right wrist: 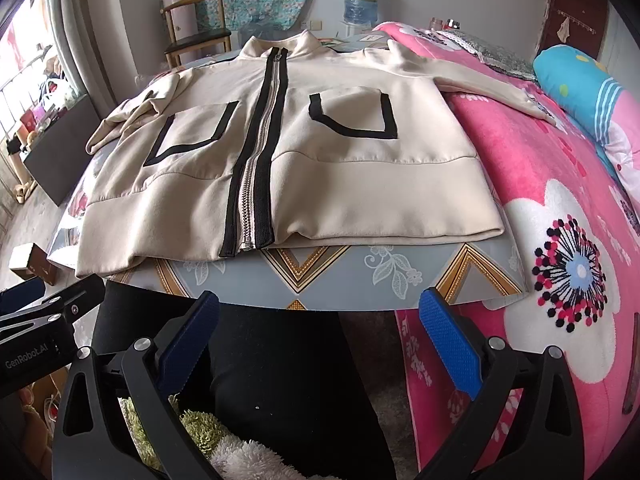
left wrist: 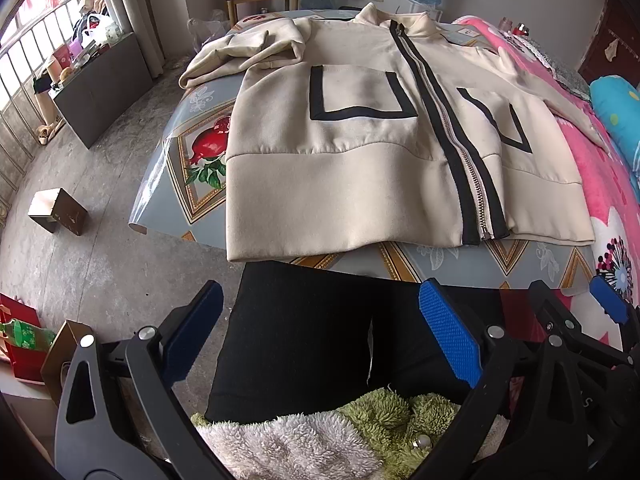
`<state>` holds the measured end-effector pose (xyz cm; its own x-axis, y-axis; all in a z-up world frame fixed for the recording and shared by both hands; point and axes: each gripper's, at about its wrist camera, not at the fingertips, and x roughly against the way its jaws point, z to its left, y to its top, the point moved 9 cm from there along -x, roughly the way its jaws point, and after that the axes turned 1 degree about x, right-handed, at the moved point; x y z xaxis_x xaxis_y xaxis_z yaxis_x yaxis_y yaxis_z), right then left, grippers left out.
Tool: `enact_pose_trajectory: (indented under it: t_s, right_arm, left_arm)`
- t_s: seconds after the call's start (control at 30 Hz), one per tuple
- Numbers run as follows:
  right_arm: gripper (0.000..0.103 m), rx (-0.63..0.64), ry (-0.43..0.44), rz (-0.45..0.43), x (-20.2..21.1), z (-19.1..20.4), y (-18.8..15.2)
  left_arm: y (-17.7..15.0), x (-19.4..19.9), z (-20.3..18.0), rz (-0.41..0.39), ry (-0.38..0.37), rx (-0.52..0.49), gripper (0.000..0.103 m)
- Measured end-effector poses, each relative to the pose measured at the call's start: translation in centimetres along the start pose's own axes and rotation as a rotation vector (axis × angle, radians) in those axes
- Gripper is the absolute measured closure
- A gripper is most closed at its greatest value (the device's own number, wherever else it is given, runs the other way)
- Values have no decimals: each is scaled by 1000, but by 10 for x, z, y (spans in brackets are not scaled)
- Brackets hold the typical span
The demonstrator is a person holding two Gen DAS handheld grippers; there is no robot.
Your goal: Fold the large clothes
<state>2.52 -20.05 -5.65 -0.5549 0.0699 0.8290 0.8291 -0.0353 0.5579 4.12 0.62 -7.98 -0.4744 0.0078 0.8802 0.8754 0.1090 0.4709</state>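
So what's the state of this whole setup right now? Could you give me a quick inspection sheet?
Surface: table with a patterned grey and gold cover, near edge bare.
Job's things: beige zip-up jacket lying flat, front up, zipped; one sleeve bunched, the other stretched onto the pink blanket.
Clutter: nothing seen on the table beside the jacket.
Grippers: left gripper and right gripper both open, empty, short of the table edge.
Cables: nothing seen.
Surroundings: pink flowered blanket, wooden chair, water bottle, small box on the floor.

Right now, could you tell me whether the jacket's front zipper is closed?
Yes, the zipper runs shut from hem to collar on the beige jacket.
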Motion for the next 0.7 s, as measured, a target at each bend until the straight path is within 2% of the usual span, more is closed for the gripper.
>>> enact_pose_trajectory:
  t_s: [0.7]
  right_arm:
    - [6,3,-1,-3,1,2,1]
  left_arm:
    - [1,3,0,-10,5,3,8]
